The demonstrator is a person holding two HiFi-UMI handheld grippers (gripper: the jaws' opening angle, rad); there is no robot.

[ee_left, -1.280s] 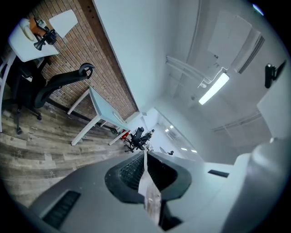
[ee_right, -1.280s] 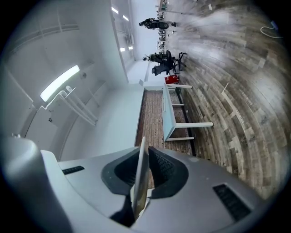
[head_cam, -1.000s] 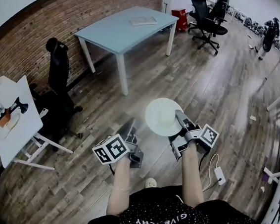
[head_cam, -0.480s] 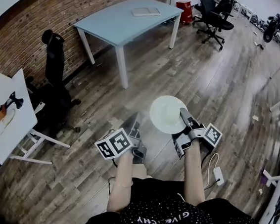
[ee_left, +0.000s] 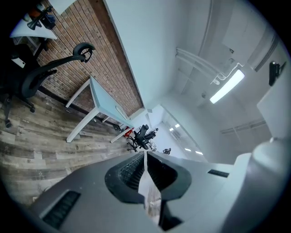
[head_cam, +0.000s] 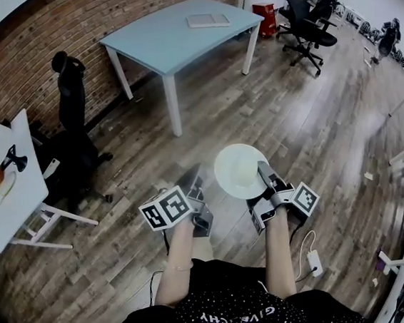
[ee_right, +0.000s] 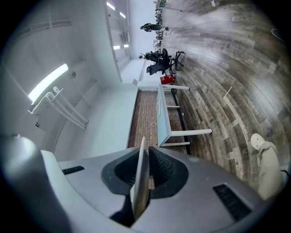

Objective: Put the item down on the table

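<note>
Two grippers reach out in front of the person. The left gripper (head_cam: 192,183) has its jaws pressed together on nothing. The right gripper (head_cam: 263,169) is clamped on the rim of the one white plate (head_cam: 236,169) — held in the air over the wooden floor (head_cam: 313,124). Farther off stand two tables — a white table (head_cam: 28,182) at left, and a light-blue table (head_cam: 168,42) beyond, well apart from the plate.

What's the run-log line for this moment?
phase: carry | right gripper: shut on white plate rim | left gripper: shut, empty | blue table: ahead, not reached
</note>
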